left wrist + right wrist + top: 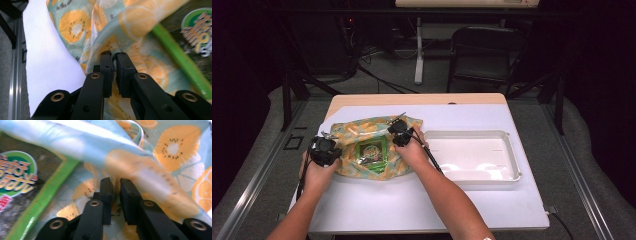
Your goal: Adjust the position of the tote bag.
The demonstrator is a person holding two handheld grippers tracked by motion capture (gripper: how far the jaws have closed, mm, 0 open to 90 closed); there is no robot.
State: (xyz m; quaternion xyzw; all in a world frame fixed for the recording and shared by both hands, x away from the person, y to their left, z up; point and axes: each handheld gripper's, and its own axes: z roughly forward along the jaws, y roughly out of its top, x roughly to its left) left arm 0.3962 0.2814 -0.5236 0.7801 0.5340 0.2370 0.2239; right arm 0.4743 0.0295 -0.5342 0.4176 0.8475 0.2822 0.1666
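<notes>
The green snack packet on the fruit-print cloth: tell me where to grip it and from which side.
Grip the green snack packet by its near bottom edge, coming in low from the person's side. It lies flat in the middle of the fruit-print cloth, whose raised folds crowd its left and right sides, so a thin free edge probably suits best.

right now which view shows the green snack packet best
The high view: the dark, green-bordered snack packet lies whole on the fruit-print cloth. The left gripper view catches one corner; the right gripper view its blurred edge.

1 fruit-print bag, 1 green packet, 1 white tray, 2 grippers.
</notes>
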